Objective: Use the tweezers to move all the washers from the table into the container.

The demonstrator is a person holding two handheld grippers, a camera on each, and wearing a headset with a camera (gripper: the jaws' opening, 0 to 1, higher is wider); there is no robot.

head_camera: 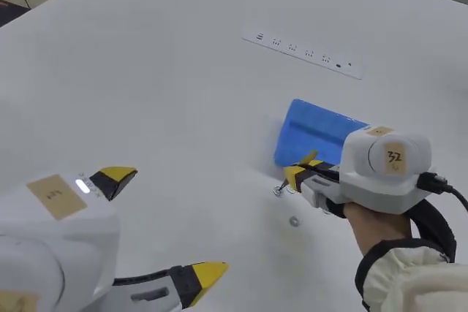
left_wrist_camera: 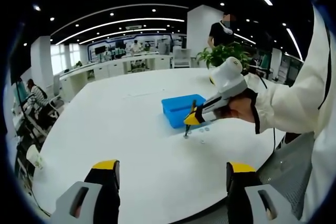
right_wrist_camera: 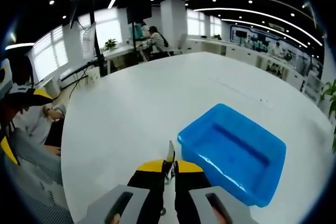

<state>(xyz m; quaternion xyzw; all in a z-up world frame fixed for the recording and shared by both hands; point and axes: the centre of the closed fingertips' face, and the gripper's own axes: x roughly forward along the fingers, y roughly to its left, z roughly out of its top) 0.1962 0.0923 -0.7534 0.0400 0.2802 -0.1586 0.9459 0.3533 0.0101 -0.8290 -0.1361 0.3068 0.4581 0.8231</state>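
Left gripper (head_camera: 161, 226) sits nearest the head camera, at the lower left. Its yellow-tipped jaws are spread wide with nothing between them. It is raised over bare table (head_camera: 146, 71), well apart from the work. In its own view the two jaws (left_wrist_camera: 173, 177) rise far apart from the bottom edge.

Right gripper (head_camera: 296, 172) is held in a person's hand (head_camera: 373, 228) at the right of the head view. Its jaws are drawn close together and clamp the tweezers (left_wrist_camera: 187, 124). In the right gripper view the tweezers (right_wrist_camera: 170, 153) stand out from the narrow gap between the jaws.

Orientation of the tweezers: the long axis runs on from the gripper's jaws. Seen from the left gripper, it slants steeply down to the table, tips lowermost. The tips are at or just above the surface, just beside the near wall of the blue container (head_camera: 314, 133). Contact with the table cannot be confirmed.

One washer (head_camera: 294, 221) lies flat on the table, near the tips but clear of them, on the person's side. A small grey shape at the tips is too small to resolve as a washer or as the tweezer points.

The container (right_wrist_camera: 231, 150) is rectangular and open-topped, and sits upright on the table to the right of the jaws in the right gripper view. A white power strip (head_camera: 303, 52) lies beyond it, well apart.
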